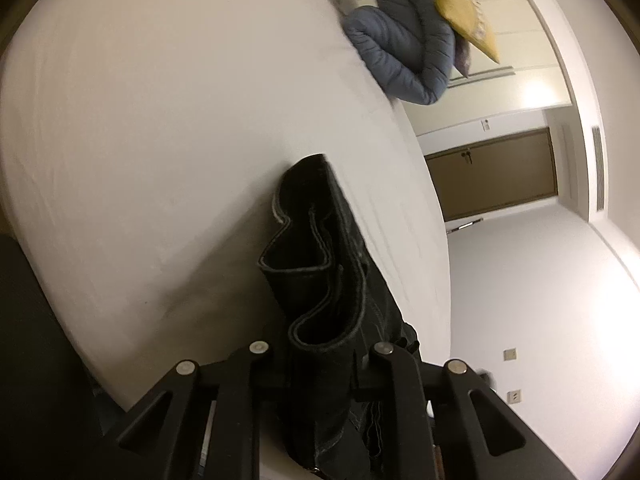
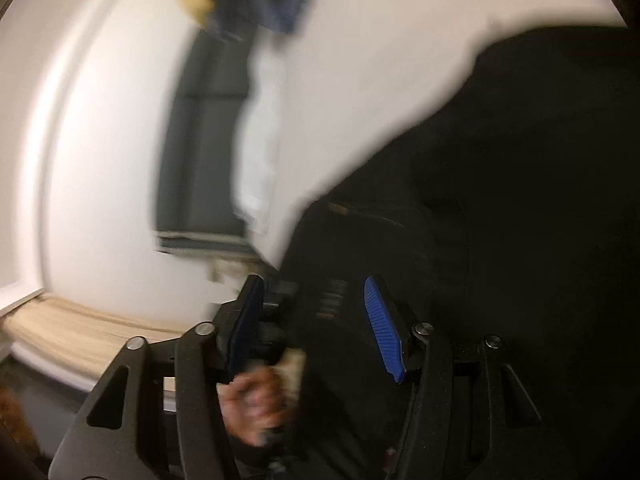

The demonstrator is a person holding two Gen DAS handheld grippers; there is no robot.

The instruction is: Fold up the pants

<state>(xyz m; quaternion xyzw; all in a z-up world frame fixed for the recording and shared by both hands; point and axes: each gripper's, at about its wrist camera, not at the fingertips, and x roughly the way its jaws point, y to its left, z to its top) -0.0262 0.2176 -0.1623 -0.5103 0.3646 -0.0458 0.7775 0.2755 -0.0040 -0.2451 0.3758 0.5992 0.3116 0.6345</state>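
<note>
Left gripper (image 1: 320,360) clamps bunched black pants (image 1: 320,248) over white bed (image 1: 160,120); blue jacket (image 1: 400,48) at 1 o'clock. Right gripper (image 2: 316,320) jaws wide, blurred pants (image 2: 500,200) between.

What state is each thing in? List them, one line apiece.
left gripper: shut on black pants
black pants: bunched, hems lifted above the bed
right gripper: open, blue pads apart, dark fabric between
white bed: sheet smooth
blue-grey puffer jacket: crumpled at the bed's edge
brown door: closed
</note>
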